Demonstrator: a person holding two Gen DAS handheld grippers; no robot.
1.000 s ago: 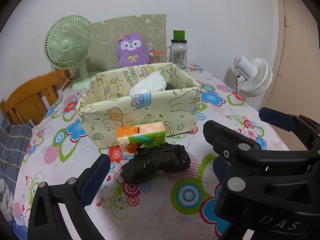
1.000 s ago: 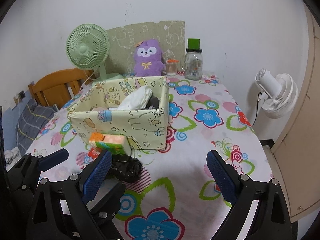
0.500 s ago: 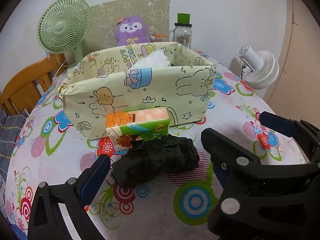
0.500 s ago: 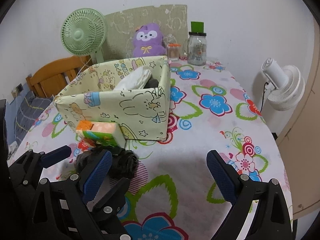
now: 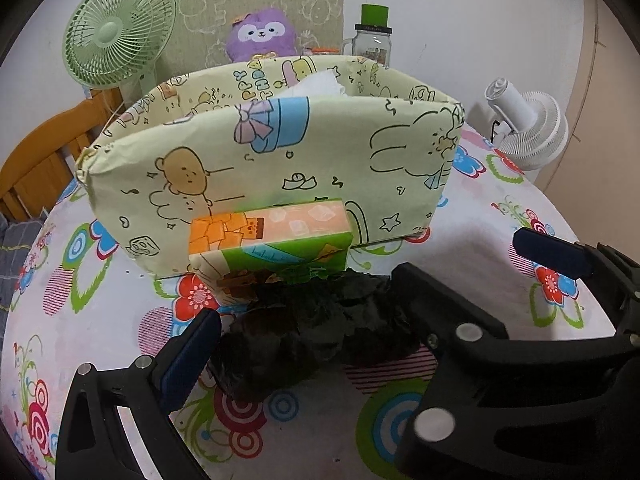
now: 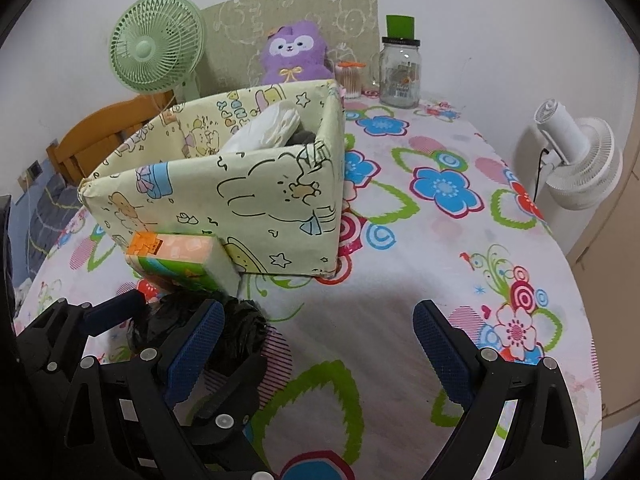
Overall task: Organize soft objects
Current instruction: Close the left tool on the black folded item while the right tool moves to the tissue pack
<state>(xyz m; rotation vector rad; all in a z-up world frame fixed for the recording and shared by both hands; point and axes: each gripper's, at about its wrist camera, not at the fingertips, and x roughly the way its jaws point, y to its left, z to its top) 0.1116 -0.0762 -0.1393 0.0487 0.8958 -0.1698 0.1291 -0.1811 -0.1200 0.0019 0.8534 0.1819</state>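
Note:
A crumpled black plastic bag [image 5: 316,336] lies on the flowered tablecloth in front of a pale green cartoon-print box [image 5: 272,168]. An orange and green tissue pack [image 5: 272,240] leans against the box front, just behind the bag. My left gripper [image 5: 312,344] is open, its fingers standing on either side of the bag. My right gripper [image 6: 316,344] is open and empty over bare cloth, to the right of the bag [image 6: 236,328]. The box [image 6: 256,200] holds a white soft item [image 6: 268,128]. A purple plush [image 6: 296,56] sits at the back.
A green desk fan [image 6: 156,60] and a glass jar [image 6: 400,76] stand along the back wall. A white fan [image 6: 580,160] is off the table's right edge. A wooden chair [image 6: 104,136] is at the left. The right gripper's frame crosses the left wrist view [image 5: 520,360].
Both grippers have moved forward and lower toward the box. The left gripper's fingers now straddle the black bag, which was well ahead of them before.

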